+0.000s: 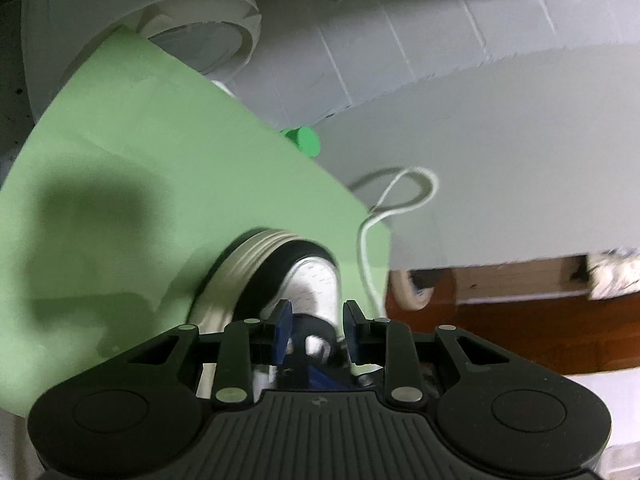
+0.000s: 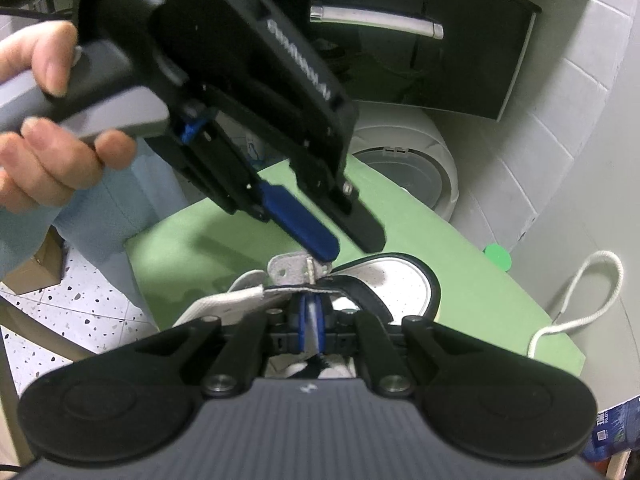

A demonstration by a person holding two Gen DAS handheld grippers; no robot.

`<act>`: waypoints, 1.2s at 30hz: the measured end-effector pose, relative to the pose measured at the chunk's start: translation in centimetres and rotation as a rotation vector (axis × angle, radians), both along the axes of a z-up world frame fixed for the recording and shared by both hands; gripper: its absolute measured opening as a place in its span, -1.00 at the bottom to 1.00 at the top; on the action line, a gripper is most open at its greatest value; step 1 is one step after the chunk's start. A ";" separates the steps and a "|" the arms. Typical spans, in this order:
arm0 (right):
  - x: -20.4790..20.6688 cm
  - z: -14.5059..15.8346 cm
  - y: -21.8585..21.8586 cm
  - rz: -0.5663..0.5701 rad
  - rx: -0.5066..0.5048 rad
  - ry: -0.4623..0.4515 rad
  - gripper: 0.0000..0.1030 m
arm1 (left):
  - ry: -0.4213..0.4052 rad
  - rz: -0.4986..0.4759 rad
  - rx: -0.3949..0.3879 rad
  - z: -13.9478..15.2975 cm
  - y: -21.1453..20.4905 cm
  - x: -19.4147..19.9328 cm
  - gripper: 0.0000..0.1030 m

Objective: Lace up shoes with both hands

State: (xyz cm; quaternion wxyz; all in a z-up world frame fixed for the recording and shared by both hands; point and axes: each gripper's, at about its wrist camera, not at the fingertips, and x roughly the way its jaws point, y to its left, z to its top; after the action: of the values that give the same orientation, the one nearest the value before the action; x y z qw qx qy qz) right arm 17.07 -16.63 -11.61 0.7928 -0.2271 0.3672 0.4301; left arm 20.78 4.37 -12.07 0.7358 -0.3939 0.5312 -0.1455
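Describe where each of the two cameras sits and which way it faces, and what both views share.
Left wrist: on the left gripper, looking along its open fingers at the shoe toe on the green mat; no body shows.
Right wrist: on the right gripper, shut on the white lace, facing the shoe's eyelet flap; the person's hand holding the left gripper shows.
Shared: shoe, mat, the lace loop, green cap.

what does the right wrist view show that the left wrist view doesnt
Only the right wrist view: a hand gripping the left gripper from outside, a dark cabinet with a metal handle, speckled floor, and the right gripper shut on a lace. Only the left wrist view: the left gripper's jaws apart over the shoe, and brown floor. Both: green mat, white cord, green cap.
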 end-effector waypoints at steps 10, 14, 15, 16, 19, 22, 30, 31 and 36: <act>0.0 0.0 0.0 0.000 -0.001 0.004 -0.86 | 0.009 -0.036 0.049 0.1 0.0 -0.5 -0.49; 0.0 -0.1 -0.1 -0.001 -0.001 0.006 -0.85 | -0.001 -0.074 0.117 0.2 -0.7 -0.7 -0.61; 0.0 -0.1 -0.1 -0.001 -0.002 0.007 -0.84 | -0.005 -0.080 0.129 0.2 -0.9 -0.7 -0.61; 0.0 -0.1 0.0 -0.002 -0.004 0.007 -0.84 | -0.009 -0.082 0.139 0.2 -0.9 -0.8 -0.69; 0.0 -0.1 -0.1 -0.002 -0.005 0.008 -0.83 | -0.028 -0.092 0.170 0.5 -1.0 -0.9 -0.78; 0.0 -0.2 -0.1 -0.004 0.003 0.014 -0.79 | -0.085 -0.121 0.239 1.3 -1.5 -1.2 -0.87; 0.0 0.0 -0.5 -0.015 0.011 0.025 -0.74 | -0.076 -0.063 0.341 1.3 -0.4 -1.0 -1.00; 0.0 0.0 -0.5 -0.018 0.011 0.025 -0.74 | -0.074 -0.052 0.306 1.3 0.0 -1.0 -1.00; -0.2 0.6 -1.1 -0.035 0.014 0.022 -0.41 | -0.159 -0.089 0.315 3.4 -0.5 -1.5 -0.94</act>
State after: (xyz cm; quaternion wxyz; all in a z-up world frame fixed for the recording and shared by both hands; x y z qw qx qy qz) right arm 16.90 -17.70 -11.00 0.7978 -0.2102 0.3767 0.4211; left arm 19.32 3.89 -8.64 0.8208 -0.2372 0.5046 -0.1238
